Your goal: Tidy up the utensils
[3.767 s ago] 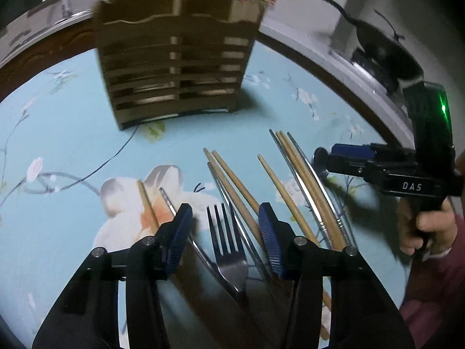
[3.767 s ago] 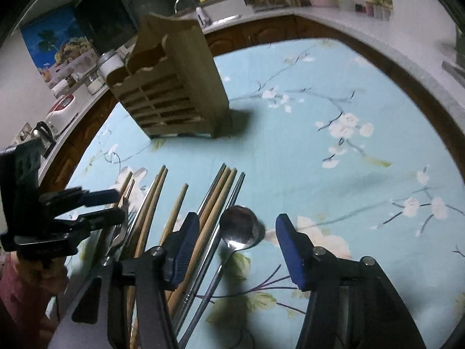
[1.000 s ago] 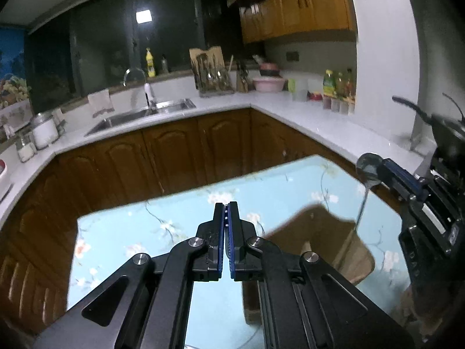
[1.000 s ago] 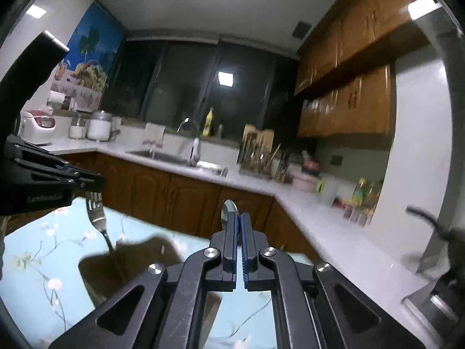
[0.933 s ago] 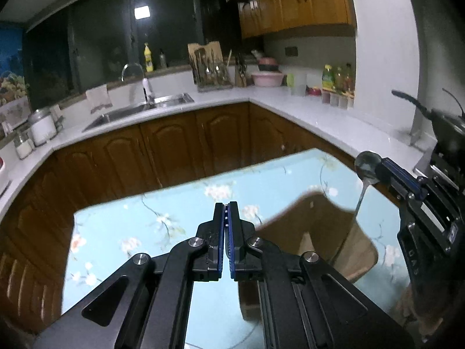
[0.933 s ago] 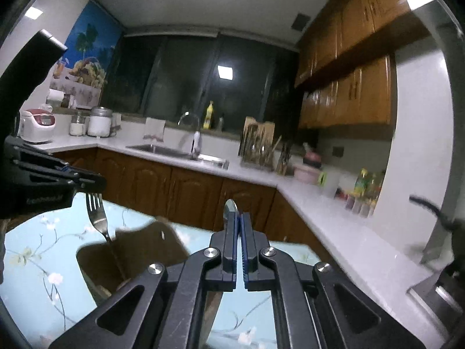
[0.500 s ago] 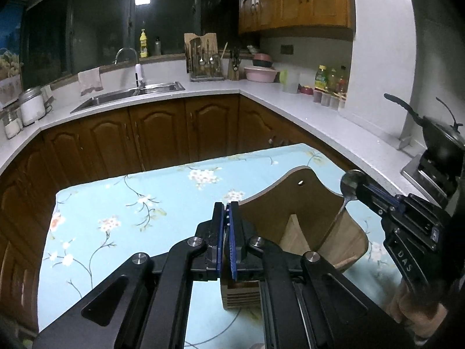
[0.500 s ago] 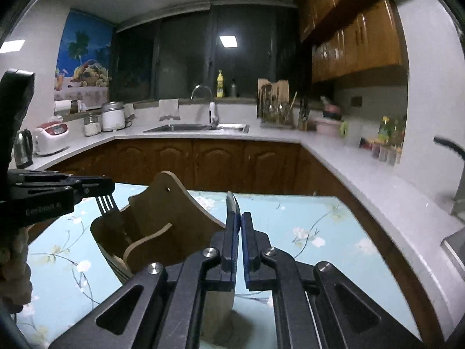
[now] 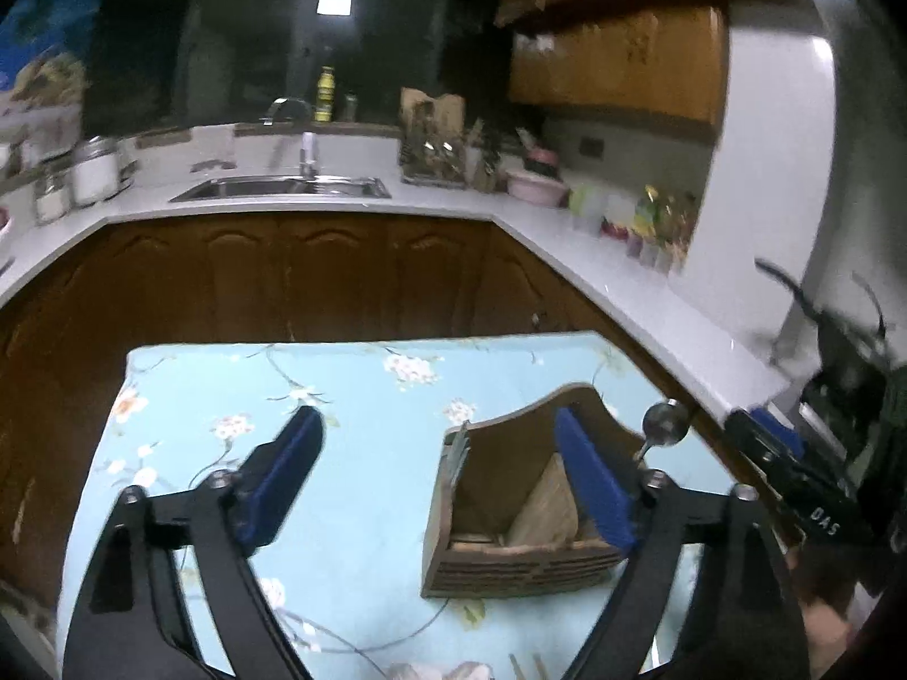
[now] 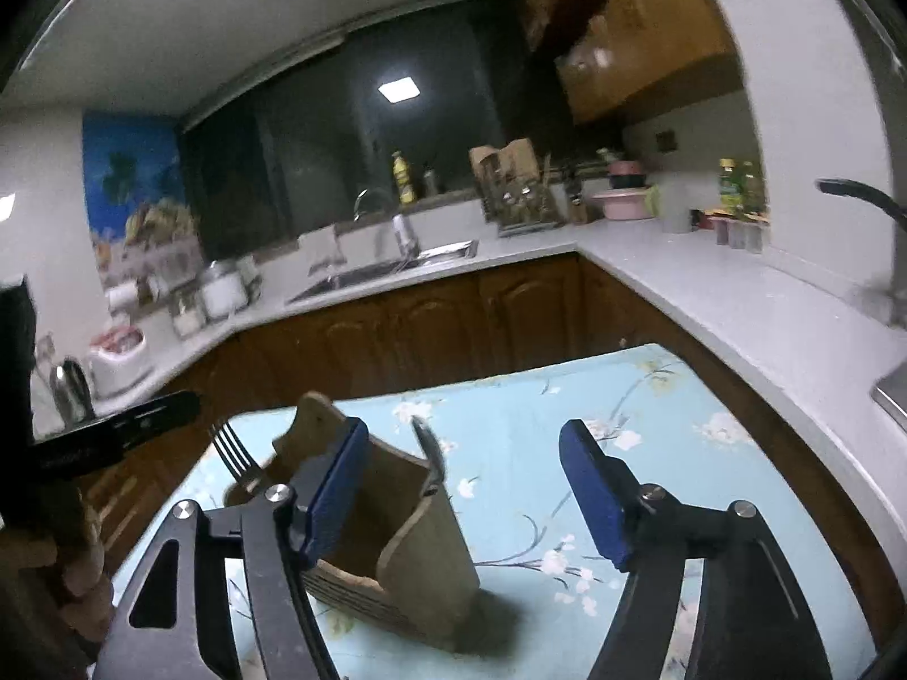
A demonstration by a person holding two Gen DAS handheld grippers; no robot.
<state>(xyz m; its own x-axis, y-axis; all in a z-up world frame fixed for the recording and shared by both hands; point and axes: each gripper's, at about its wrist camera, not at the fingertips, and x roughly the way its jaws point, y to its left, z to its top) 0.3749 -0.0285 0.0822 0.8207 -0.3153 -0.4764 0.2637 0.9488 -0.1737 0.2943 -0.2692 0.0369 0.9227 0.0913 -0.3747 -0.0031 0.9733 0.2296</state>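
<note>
A wooden utensil holder stands on the blue flowered tablecloth. A fork stands in its left compartment, tines up. A spoon stands at its right side, bowl up. My left gripper hangs above and in front of the holder; its jaws are opening wide and the pads touch nothing. In the right wrist view the holder sits lower left, with the fork and spoon upright in it. My right gripper is opening too, with nothing between its pads.
Chopstick tips show at the near edge of the table. A person's hand holds the other gripper at the left. Brown cabinets and a white counter with a sink wrap around behind the table. A black pan sits at the right.
Both grippers were shut, one on the fork and one on the spoon, over the holder. Now both stand open, and the fork and spoon stand in the holder.
</note>
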